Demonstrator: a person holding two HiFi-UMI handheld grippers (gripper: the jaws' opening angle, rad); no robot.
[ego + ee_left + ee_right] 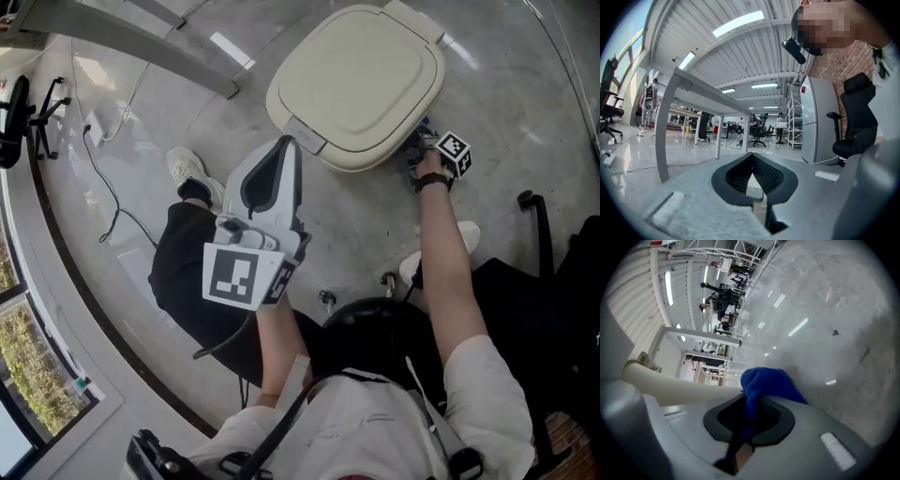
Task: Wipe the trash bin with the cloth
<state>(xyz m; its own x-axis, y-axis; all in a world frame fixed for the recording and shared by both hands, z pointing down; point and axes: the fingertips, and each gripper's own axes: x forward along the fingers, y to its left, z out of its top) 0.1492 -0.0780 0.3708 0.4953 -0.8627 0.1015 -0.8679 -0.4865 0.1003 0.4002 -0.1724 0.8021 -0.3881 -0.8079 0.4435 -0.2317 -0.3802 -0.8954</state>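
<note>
The cream trash bin (361, 84) stands on the grey floor with its lid closed, at the top middle of the head view. My right gripper (419, 155) is low against the bin's right side, shut on a blue cloth (764, 385). In the right gripper view the cloth bunches out past the jaws, beside the bin's cream rim (670, 385). My left gripper (281, 155) is held up in the air, in front of the bin and apart from it. Its jaws meet at the tips (752, 157) with nothing between them, pointing out across the room.
A grey table frame (141, 37) crosses the top left, with an office chair (19, 112) and a floor cable (108, 187) beyond it. A black chair (553, 272) stands at the right. The person's white shoes (187, 169) rest on the floor near the bin.
</note>
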